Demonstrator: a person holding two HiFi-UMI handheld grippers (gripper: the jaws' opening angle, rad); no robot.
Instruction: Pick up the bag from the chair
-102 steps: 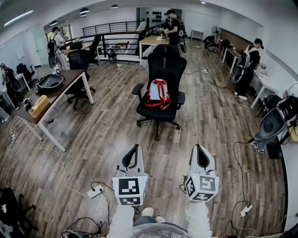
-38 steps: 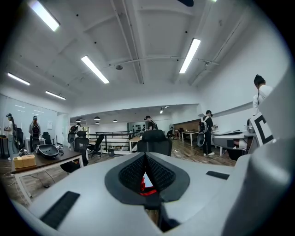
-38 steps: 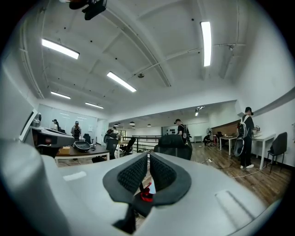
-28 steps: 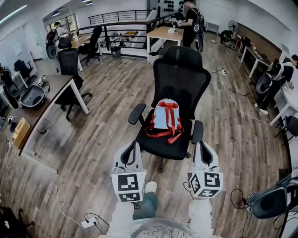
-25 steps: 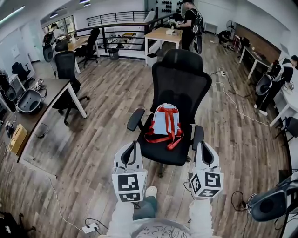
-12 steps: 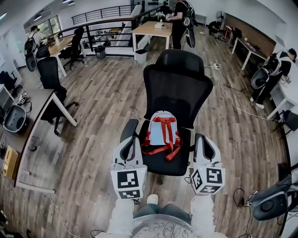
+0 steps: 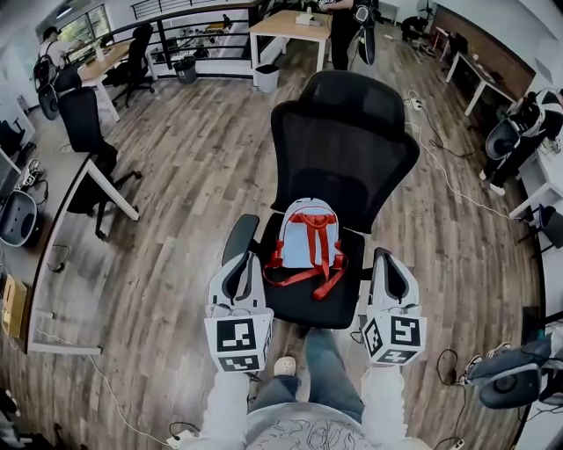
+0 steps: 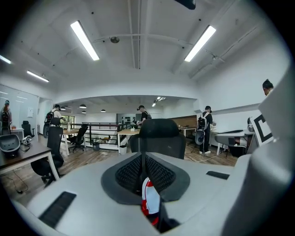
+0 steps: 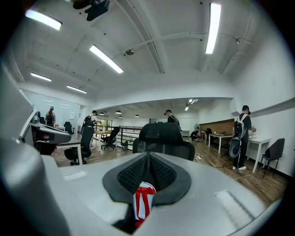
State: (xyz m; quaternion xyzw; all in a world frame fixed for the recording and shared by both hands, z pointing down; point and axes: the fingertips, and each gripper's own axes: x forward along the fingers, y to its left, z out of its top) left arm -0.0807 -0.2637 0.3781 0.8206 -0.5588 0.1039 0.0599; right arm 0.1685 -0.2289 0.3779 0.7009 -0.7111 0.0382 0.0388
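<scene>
A pale blue backpack (image 7: 305, 237) with red straps leans upright on the seat of a black office chair (image 7: 344, 141). Both my grippers are held low in front of the chair. The left gripper (image 7: 238, 265) is by the left armrest, the right gripper (image 7: 388, 264) by the right armrest, and the bag lies between and just beyond them. Each one has its jaws closed together with nothing held. The bag (image 8: 150, 203) shows through the gap under the left gripper (image 8: 142, 159) tips, and the bag (image 9: 143, 200) likewise under the right gripper (image 9: 148, 159).
A white-legged desk (image 7: 62, 228) stands at the left with another black chair (image 7: 84, 123) behind it. A wooden table (image 7: 286, 25) and railing are at the back. Cables run over the wood floor at the right. People stand at desks far off.
I have walked up to the chair: it has grown from far across the room to directly in front. Both grippers now flank the seat's front, still closed.
</scene>
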